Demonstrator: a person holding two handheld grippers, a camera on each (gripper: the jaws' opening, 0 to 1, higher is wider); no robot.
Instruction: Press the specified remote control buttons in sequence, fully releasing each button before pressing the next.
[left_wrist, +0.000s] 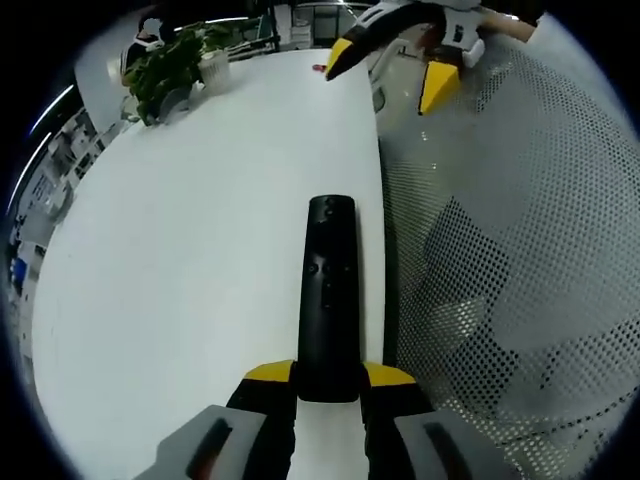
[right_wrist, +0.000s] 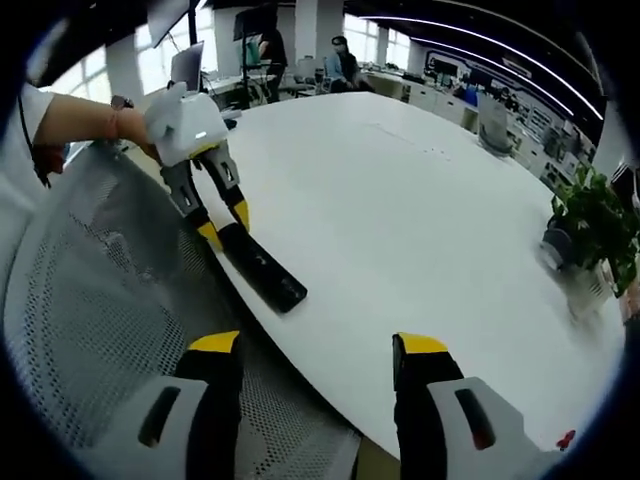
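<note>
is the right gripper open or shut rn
Open: the right gripper shows its two yellow-tipped fingers spread wide apart, nothing between them, above the white table.

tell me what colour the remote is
Black: the long slim remote control, clearest in the left gripper view, held between the left gripper's fingers.

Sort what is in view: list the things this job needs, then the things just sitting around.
Job: remote control, left gripper clamped on it, right gripper open.
Lying about: potted plant, mesh chair, small red object, white table.
</note>
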